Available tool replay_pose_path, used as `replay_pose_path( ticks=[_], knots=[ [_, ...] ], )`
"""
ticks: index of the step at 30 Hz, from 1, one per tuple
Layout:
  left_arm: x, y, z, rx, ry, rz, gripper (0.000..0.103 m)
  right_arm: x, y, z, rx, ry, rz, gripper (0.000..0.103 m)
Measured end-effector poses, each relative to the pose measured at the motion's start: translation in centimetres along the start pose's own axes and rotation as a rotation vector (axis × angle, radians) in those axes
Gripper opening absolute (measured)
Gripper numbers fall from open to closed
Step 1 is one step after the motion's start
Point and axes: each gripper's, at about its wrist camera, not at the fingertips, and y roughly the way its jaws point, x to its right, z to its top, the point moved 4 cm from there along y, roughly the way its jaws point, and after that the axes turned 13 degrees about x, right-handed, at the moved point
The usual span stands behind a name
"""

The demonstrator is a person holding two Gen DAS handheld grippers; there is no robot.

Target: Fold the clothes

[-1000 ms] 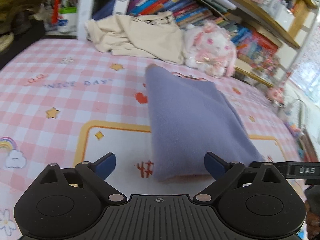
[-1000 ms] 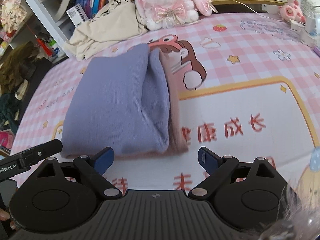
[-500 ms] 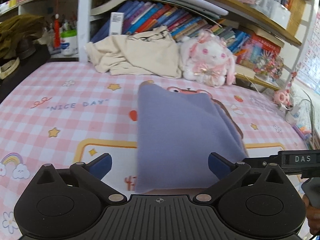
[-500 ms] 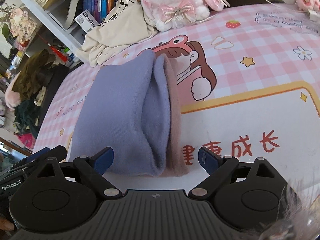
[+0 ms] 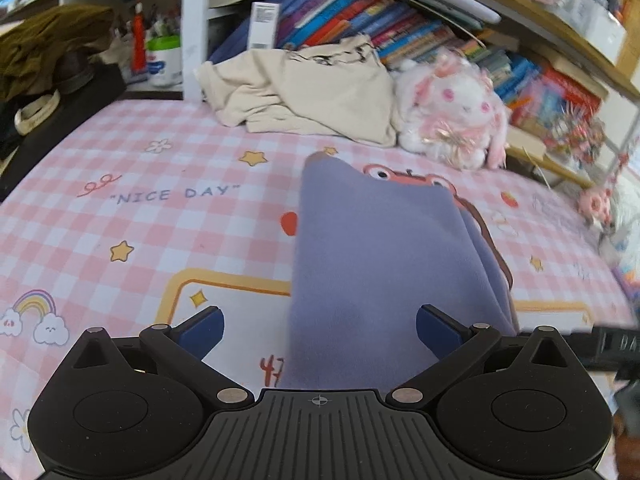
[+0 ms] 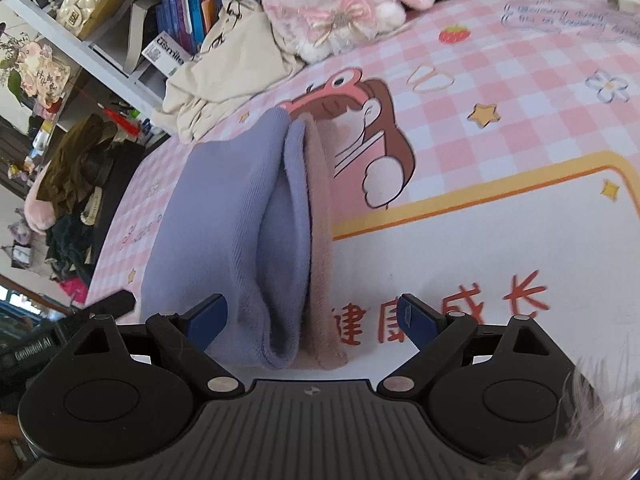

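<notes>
Your left gripper stands wide open with nothing held — the near end of the folded purple garment lies below and between its fingers, but the pads do not press on it. Your right gripper is just as wide and just as empty, hanging over the same near end, where the folded layers show edge-on with a pinkish lining peeking out along the right side.

By the look of it, this piece is about done: it lies as a compact, narrow bundle on the pink checked sheet, the layers stacked and fairly even. What seems left is the cream garment, heaped unfolded beyond the far end of the purple bundle, against the bookshelf.

For room, you have bare sheet on both sides of the purple bundle. Beyond it things crowd — the plush rabbit sits just beside the cream heap, and dark clothes pile up off the sheet's edge, far to the bundle's left.
</notes>
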Motion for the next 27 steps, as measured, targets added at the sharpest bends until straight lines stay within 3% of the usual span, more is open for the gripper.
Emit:
replay_pose_path(
  ticks=[9,14,16,19,27],
  knots=[
    [-1.6,1.9,-0.3,-0.076,-0.049,-0.052,0.103,-0.6,0.8,-0.2,-0.016,0.042,0.017,0.092],
    [-3.2,3.6,-0.6,-0.128,-0.18,-0.13,0.101,-0.9,1.8,-0.2,-0.016,0.086,0.009,0.089],
    [-3.7,4.2,-0.5,-0.136,-0.216,-0.146,0.098,-1.3,2.2,-0.1,-0.015,0.085,0.003,0.083],
    [-3.9,4.9,-0.4,-0.151,-0.228,-0.172,0.096,-1.9,2.6,-0.1,-0.013,0.081,-0.015,0.077],
    [-4.2,5.9,-0.6,-0.192,-0.242,-0.241,0.096,-2.3,2.8,-0.4,0.015,0.082,-0.059,0.074]
  ],
)
